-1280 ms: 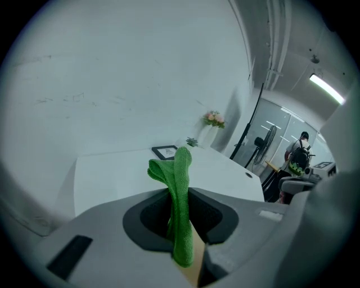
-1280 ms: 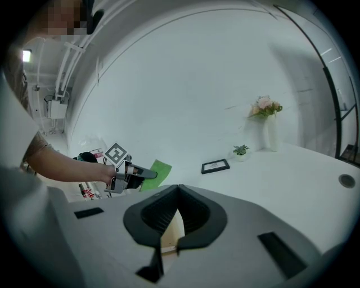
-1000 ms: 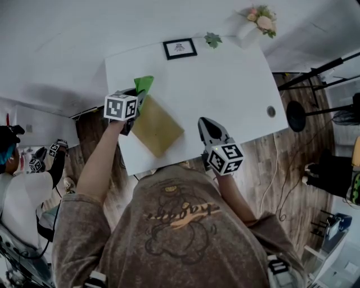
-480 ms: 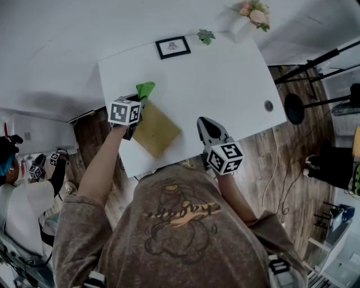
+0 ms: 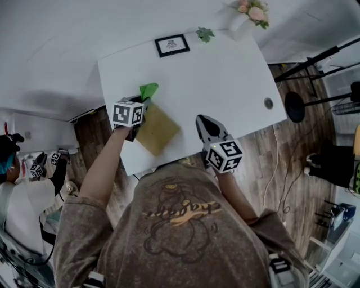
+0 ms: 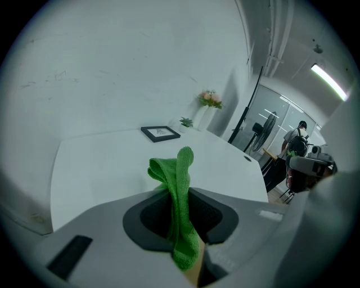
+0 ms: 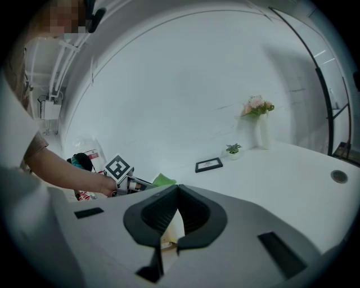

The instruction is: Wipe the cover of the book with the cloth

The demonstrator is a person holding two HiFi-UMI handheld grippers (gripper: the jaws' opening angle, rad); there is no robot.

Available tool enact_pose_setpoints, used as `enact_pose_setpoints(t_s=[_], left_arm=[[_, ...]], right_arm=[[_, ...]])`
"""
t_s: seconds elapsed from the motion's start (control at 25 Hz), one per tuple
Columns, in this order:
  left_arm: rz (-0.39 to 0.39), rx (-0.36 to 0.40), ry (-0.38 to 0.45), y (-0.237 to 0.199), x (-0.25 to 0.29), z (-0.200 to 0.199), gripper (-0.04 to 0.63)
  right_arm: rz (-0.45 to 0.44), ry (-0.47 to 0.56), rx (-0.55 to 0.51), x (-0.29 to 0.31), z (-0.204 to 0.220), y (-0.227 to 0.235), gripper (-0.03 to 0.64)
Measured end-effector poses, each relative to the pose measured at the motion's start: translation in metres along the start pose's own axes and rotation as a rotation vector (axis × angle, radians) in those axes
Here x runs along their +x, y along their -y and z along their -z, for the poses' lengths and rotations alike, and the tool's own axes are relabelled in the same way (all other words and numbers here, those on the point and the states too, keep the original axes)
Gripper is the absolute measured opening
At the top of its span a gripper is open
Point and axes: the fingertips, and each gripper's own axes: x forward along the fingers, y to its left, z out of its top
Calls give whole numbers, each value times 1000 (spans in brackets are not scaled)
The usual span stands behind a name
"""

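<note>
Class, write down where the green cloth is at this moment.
The green cloth is clamped in the left gripper; in the head view it sits at the far left corner of the tan book, over the left side of the white table.

we see a white table (image 5: pixel 225 79) over a wooden floor (image 5: pixel 264 163); along its far edge stand a framed picture (image 5: pixel 171 45), a small green plant (image 5: pixel 205 35) and a vase of pink flowers (image 5: pixel 251 14)

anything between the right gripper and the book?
Nothing: in the head view only bare white table separates the right gripper from the book. The cloth is at the book's far corner, in the left gripper.
</note>
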Motion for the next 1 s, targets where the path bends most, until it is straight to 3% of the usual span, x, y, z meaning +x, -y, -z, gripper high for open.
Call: enact_pose_setpoints(t_s=[0.4,1.0], left_arm=[[29,36,-16,30,4,10,67],[111,17,-24,77,3,29,67]], right_arm=[[-2,5,2,-6,2,4,2],[6,9,1,-21,3,6,2]])
